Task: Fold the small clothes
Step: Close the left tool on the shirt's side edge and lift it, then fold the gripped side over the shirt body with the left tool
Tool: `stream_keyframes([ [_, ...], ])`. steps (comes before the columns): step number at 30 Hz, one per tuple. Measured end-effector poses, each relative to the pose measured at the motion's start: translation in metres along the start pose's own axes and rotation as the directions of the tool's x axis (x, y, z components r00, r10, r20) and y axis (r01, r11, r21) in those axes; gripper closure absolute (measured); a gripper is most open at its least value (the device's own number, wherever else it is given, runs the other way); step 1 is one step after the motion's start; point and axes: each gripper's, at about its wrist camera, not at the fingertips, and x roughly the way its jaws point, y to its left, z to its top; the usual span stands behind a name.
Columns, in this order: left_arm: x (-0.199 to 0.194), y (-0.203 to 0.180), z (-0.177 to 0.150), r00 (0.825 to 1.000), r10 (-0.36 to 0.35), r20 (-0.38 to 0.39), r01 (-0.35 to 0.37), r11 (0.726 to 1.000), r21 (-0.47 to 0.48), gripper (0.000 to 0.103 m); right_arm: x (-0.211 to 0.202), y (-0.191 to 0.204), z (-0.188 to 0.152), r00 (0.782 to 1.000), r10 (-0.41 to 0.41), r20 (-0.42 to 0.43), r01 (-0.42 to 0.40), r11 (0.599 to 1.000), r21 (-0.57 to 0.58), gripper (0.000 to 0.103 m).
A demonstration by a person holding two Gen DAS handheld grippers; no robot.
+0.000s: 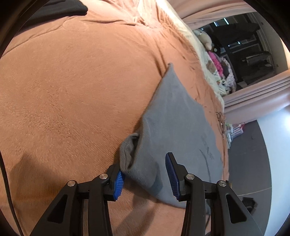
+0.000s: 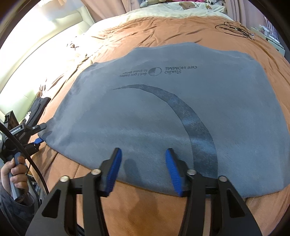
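Observation:
A grey T-shirt (image 2: 163, 112) with a dark curved print and small lettering lies spread flat on an orange blanket (image 2: 145, 208). In the left wrist view the shirt (image 1: 174, 116) runs away from me, with a bunched sleeve (image 1: 128, 154) at its near corner. My left gripper (image 1: 145, 174) is open, its blue pads on either side of that corner. It also shows at the left of the right wrist view (image 2: 40, 132), at the shirt's edge. My right gripper (image 2: 143, 168) is open over the shirt's near hem.
The orange blanket (image 1: 72, 94) covers a bed. A black garment (image 1: 59, 9) lies at the far corner and shows folded in the right wrist view (image 2: 36, 110). A thin black cable (image 2: 233, 29) lies at the far right. Cream bedding and pink curtains stand beyond.

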Motion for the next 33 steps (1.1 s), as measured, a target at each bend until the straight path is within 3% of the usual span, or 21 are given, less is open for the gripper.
stream_keyframes([
  [3,0.003,0.001,-0.001,0.999,0.032,0.0,-0.032,0.999,0.008,0.074,0.001,0.004,0.004,1.0,0.0,0.004,0.0,1.0,-0.004,0.076],
  [5,0.003,0.0,-0.001,0.999,0.042,-0.002,-0.042,0.999,0.021,0.088,0.002,0.005,0.008,1.0,0.0,0.01,0.0,1.0,0.001,0.08],
  [7,0.001,-0.004,0.0,0.999,0.033,0.0,-0.033,0.999,0.031,0.094,0.003,0.006,0.011,1.0,0.003,0.019,-0.003,1.0,0.013,0.085],
  [13,-0.023,-0.031,0.008,0.998,-0.049,0.026,0.047,0.996,0.073,0.097,0.014,0.003,0.009,1.0,0.027,0.001,-0.027,0.999,0.039,0.093],
  [20,-0.041,-0.091,0.022,0.989,-0.146,0.025,0.14,0.976,0.164,0.098,0.027,0.007,-0.008,0.999,0.04,-0.031,-0.039,0.999,0.031,0.096],
  [33,-0.038,-0.188,0.015,0.966,-0.254,-0.049,0.258,0.924,0.283,0.098,0.019,-0.007,-0.017,0.995,0.097,-0.024,-0.094,0.991,0.097,0.098],
])
